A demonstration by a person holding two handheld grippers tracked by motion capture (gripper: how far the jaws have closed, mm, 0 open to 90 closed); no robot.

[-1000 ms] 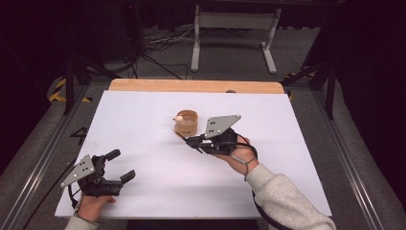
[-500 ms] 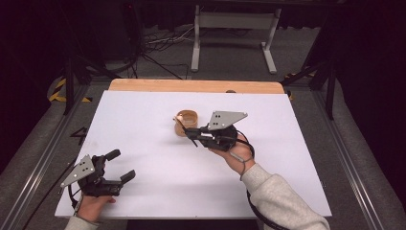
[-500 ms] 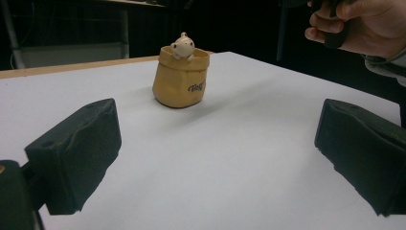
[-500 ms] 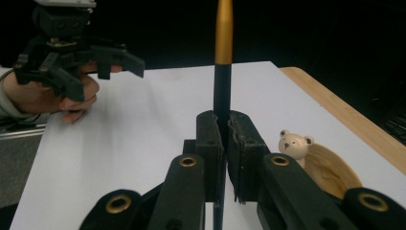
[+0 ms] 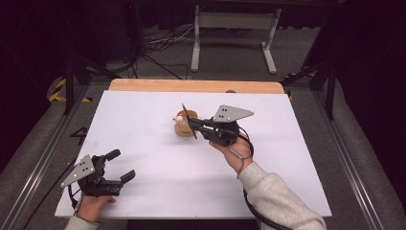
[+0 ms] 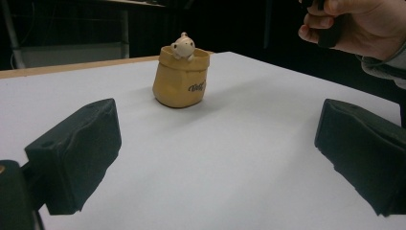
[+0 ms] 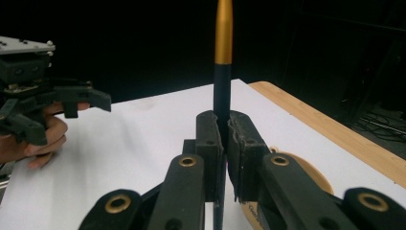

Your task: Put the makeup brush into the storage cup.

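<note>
a white table (image 5: 158,143) has a wood edge at the far side. near the middle of it stands a little tan pot (image 6: 181,79) made to look like a soft bag. a tiny pale animal figure (image 6: 183,46) peeks over its rim. there is dark writing on the front of the pot, but it is too small and blurry to read.

the right gripper (image 5: 194,125) is held up just beside the pot, on its right side. its jaws are squeezed tight on a thin stick, a pen (image 7: 222,72) with a black body and a gold end. in the right gripper view the pen stands straight up between the jaws, and the gold end points up. in the high view the pen leans across the pot's rim. i cannot tell if it touches the pot.

the left gripper (image 5: 119,165) rests low at the near left corner of the table, well apart from the pot. its jaws are spread wide and hold nothing.
</note>
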